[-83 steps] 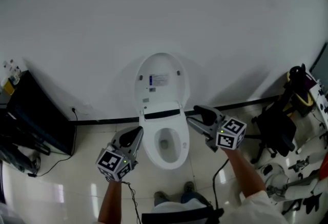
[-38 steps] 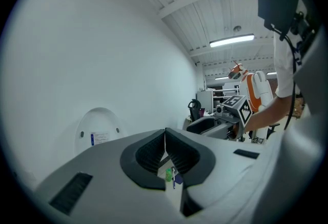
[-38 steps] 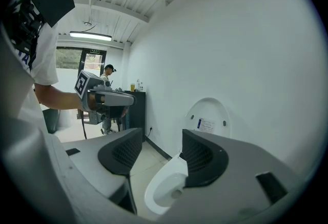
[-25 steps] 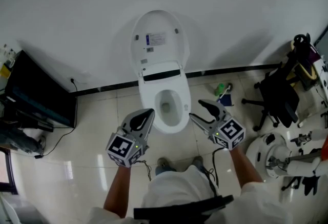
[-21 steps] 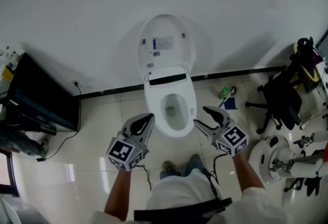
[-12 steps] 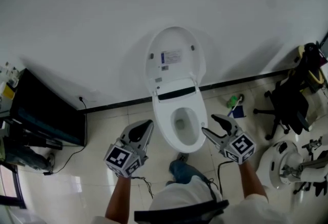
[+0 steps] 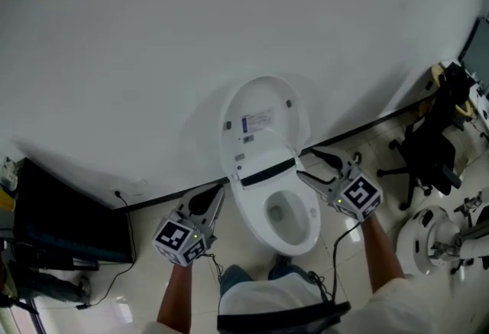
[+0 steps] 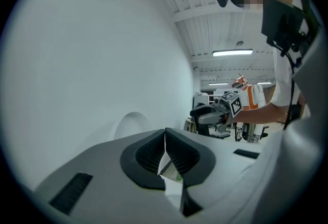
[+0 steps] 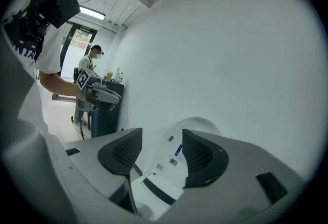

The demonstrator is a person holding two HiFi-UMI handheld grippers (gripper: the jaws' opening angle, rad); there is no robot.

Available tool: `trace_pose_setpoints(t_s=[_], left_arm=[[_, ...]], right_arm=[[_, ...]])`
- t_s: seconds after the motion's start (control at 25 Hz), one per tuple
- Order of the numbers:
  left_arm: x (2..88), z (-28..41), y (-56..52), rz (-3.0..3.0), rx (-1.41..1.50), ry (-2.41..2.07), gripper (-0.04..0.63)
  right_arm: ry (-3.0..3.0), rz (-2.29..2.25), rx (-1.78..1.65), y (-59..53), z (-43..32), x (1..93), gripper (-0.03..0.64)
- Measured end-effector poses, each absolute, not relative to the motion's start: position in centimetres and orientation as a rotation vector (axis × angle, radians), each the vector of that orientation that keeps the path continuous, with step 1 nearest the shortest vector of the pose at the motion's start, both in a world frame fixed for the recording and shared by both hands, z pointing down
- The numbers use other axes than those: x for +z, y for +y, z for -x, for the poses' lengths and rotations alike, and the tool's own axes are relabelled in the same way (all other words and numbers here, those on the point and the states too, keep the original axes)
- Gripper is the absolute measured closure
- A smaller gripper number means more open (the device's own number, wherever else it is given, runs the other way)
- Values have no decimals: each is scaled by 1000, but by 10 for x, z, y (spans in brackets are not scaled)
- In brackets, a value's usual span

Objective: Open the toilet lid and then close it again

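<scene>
Two grippers flank the raised white oval toilet lid (image 7: pixel 263 115): left gripper (image 7: pixel 218 192) jaws closed, right gripper (image 7: pixel 306 164) jaws apart, both empty.

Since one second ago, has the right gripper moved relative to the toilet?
Yes. The right gripper has moved toward the wall, from beside the toilet bowl to beside the lid hinge.

Place: lab or workshop hall, not a bathroom
Signs: toilet (image 7: pixel 263 122) standing on open tiled floor (image 7: pixel 122 309); office chair (image 7: pixel 428 157) at 3 o'clock
</scene>
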State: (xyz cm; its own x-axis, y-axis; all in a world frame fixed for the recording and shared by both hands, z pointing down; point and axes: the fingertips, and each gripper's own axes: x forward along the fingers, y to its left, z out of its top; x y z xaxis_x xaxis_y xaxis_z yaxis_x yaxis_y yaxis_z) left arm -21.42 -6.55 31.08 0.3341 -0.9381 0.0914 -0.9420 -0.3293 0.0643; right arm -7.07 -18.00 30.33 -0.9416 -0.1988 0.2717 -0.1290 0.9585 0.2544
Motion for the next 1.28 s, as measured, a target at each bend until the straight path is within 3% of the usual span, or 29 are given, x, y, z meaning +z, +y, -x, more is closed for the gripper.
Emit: trace_pose_setpoints(t_s=[0.36, 0.6, 0.92, 1.16, 1.2, 1.24, 1.28], left_arm=[[310, 311, -91, -2712, 189, -1404, 592], [318, 349, -114, -2778, 192, -1240, 592], [340, 360, -140, -2765, 137, -1224, 592], [359, 374, -127, -2708, 113, -1240, 592], [364, 377, -126, -2700, 113, -1240, 592], [368, 379, -125, -2694, 115, -1237, 592], [371, 379, -124, -2693, 119, -1231, 592]], right_arm=[[-2475, -216, -666, -235, 214, 254, 377], [-2016, -11, -850, -295, 295, 273, 313], [-1488, 281, -845, -381, 326, 331, 293], [-1338, 433, -744, -385, 326, 375, 293], [-1328, 436, -760, -385, 327, 378, 308], [-1309, 440, -787, -386, 327, 378, 382], [-1278, 441, -812, -386, 325, 377, 390]])
